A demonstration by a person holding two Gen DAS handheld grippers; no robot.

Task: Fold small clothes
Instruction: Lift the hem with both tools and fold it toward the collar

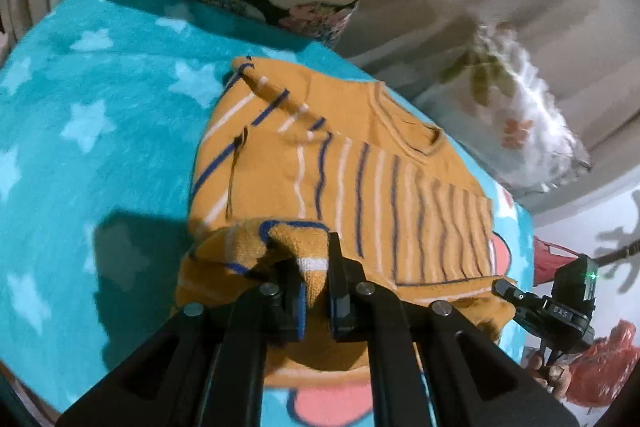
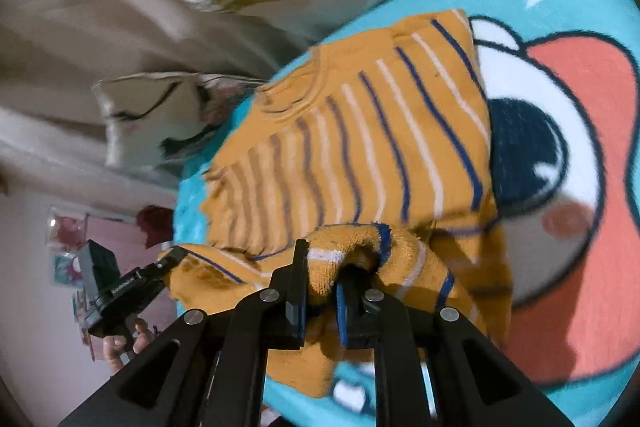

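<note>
Sweater (image 1: pixel 360 163) on star blanket (image 1: pixel 80 115); left gripper (image 1: pixel 314 291) and right gripper (image 2: pixel 322 291) jaws each clamped on bunched hem.

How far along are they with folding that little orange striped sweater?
Partway. The sleeves already look tucked in, so the orange striped sweater lies as a rough rectangle on the teal star blanket. In hand: the left gripper and right gripper each pinch the near hem, lifted. Left: carry that hem over toward the collar and flatten it.
</note>
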